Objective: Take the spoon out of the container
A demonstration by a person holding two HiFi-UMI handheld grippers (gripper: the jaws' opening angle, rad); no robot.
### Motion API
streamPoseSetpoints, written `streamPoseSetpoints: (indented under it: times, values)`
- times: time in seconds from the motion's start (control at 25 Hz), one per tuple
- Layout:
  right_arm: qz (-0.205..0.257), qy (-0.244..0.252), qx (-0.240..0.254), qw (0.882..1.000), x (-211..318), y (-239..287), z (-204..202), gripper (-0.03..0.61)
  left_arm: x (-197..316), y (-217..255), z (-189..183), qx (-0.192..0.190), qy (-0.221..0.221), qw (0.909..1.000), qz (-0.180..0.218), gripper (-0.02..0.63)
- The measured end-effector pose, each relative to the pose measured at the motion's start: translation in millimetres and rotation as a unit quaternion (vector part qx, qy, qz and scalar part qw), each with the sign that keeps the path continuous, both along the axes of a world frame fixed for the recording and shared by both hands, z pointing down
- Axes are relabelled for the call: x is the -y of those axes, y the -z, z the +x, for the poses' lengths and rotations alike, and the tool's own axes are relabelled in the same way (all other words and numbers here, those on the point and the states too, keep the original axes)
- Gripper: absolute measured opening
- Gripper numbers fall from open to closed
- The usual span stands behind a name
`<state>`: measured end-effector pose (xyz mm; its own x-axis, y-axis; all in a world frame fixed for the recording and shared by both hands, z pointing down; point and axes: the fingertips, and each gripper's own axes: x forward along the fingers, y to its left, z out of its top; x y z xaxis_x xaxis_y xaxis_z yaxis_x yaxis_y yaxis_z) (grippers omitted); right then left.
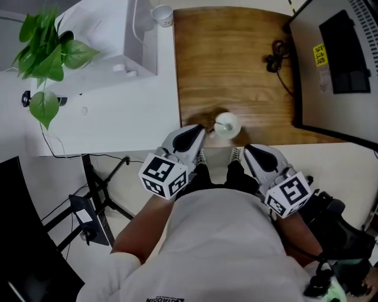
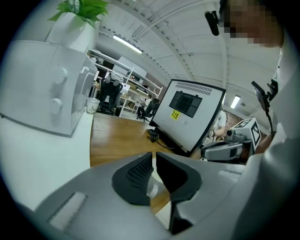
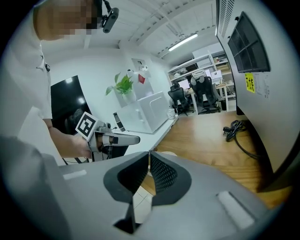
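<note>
Spoon (image 1: 216, 125) rests in the round white container (image 1: 228, 125). Its thin handle leans over the rim toward 9 o'clock, though blur softens its outline. The container stands on the wooden counter (image 1: 236, 65), close to that counter's near edge at 6 o'clock.

Nearest the camera, the person's white shirt (image 1: 218, 248) fills the bottom of the head view, with both forearms reaching forward. The left tongs (image 1: 199, 130) hang at the container's 8 o'clock, their tip just beside the spoon handle; I cannot tell whether they touch it. In the left gripper view these tongs (image 2: 153, 157) stand a narrow slit apart. A pale shape shows low in the gap, and I cannot tell what it is. The right tongs (image 1: 248, 148) hover at the container's 5 o'clock, off the counter's edge and over the tiled floor (image 1: 147, 171). In the right gripper view their tips (image 3: 149, 154) meet with nothing between them.

Farther out, a black cable (image 1: 276, 59) lies coiled at the container's 1 o'clock, beside a white-cased screen (image 1: 336, 65) with a yellow sticker. At 10 o'clock a white counter (image 1: 106, 121) adjoins the wooden one and carries a white appliance (image 1: 112, 41). A small cup (image 1: 163, 15) sits at 11 o'clock, and a green plant (image 1: 44, 53) stands farthest left.
</note>
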<state>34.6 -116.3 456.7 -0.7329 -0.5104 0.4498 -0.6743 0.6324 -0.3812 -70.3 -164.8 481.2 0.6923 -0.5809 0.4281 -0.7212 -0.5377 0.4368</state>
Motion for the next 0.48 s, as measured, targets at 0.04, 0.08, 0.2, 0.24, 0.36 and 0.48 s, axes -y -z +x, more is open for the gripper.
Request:
streamPoseSetpoints:
  times: [0.04,0.08,0.2,0.24,0.36,0.48]
  values:
    - [-0.004,-0.001,0.001,1.0,0.6,-2.9,0.8,0.017,1.5,-3.6,1.3,0.0,0.001,1.0,-0.004,0.037]
    - [-0.008,-0.003,0.003,1.0,1.2,-5.7,2.0,0.017,3.1,-6.7,2.8,-0.001,0.002,1.0,-0.007,0.05]
    - [-0.017,-0.01,0.004,1.0,3.4,-12.4,6.5,0.015,8.5,-14.8,7.5,-0.004,0.006,0.9998,-0.019,0.075]
    - [-0.019,-0.01,0.004,1.0,4.6,-14.2,7.7,0.017,10.6,-17.8,9.3,-0.006,0.007,0.9997,-0.023,0.084]
    - [-0.024,-0.012,0.004,1.0,7.6,-20.0,10.0,0.015,14.6,-27.9,15.9,-0.013,0.0,0.9989,-0.046,0.109]
    - [-0.032,-0.015,0.006,0.999,8.1,-25.1,11.7,0.015,16.8,-37.5,20.1,-0.01,-0.004,0.9981,-0.061,0.126]
